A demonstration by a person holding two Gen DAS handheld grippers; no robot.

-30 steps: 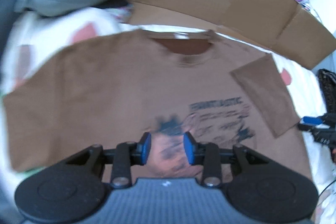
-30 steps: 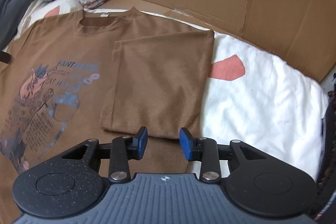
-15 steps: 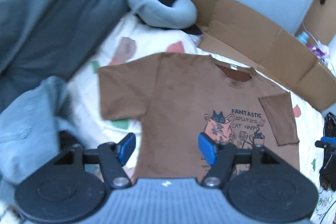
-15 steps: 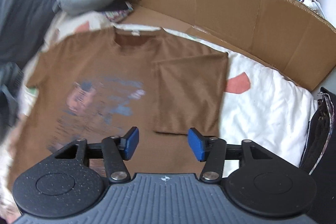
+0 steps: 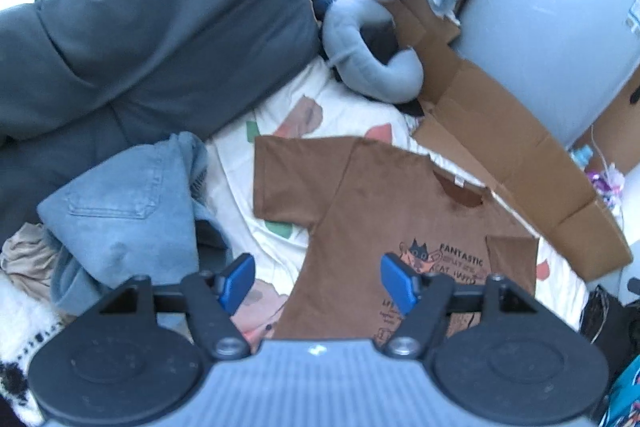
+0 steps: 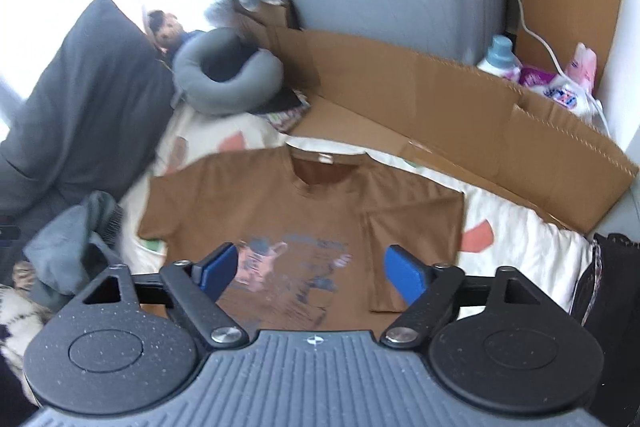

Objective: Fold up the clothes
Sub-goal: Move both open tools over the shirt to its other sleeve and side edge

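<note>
A brown T-shirt (image 5: 384,211) (image 6: 288,199) with a cat print lies flat on the white patterned sheet (image 5: 240,195). Its right sleeve (image 6: 412,227) is folded inward over the chest; the left sleeve (image 5: 296,179) lies spread out. My left gripper (image 5: 318,283) hovers high above the shirt's lower left part, its jaws opening with nothing between them. High over the shirt's lower middle, my right gripper (image 6: 310,273) has its jaws opening too, and they hold nothing.
Blue jeans (image 5: 124,211) lie crumpled left of the shirt, beside a dark grey duvet (image 5: 152,27). A grey neck pillow (image 5: 372,67) and a flattened cardboard sheet (image 6: 460,115) lie beyond the collar. Bottles and bags (image 6: 560,83) stand behind the cardboard; a black item (image 6: 608,287) lies at right.
Both grippers have risen well away from the shirt and their jaws have spread wider. The left view has swung left, bringing the jeans and duvet into sight.
</note>
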